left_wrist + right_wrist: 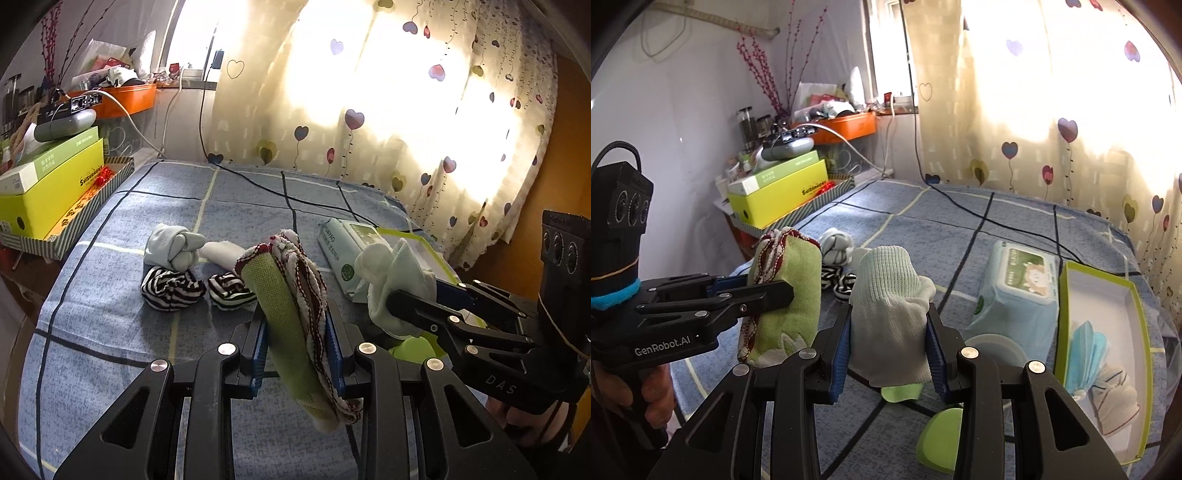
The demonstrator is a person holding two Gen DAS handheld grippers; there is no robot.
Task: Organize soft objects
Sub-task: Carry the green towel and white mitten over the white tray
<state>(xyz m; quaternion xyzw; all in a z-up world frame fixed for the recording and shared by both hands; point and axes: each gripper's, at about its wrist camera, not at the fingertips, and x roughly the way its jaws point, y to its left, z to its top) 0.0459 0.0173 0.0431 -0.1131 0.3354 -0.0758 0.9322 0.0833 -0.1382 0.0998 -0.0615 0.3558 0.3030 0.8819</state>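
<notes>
My left gripper (297,332) is shut on a rolled green cloth with red-and-white trim (288,310), held above the blue checked bed; the same cloth (783,295) shows at the left of the right wrist view. My right gripper (890,339) is shut on a pale white-green sock (890,306), also seen as a white bundle (395,280) in the left wrist view. On the bed lie a rolled white sock (173,247), a flat white sock (221,253) and two black-and-white striped socks (170,288) (229,290). A green-rimmed open box (1104,306) at the right holds a blue mask and a rolled sock.
A wet-wipes pack (1015,291) lies beside the box. A green lid (942,439) rests on the bed near me. A black cable (288,195) crosses the bed. Stacked yellow and green boxes (48,188) sit on a striped tray at the left; curtains hang behind.
</notes>
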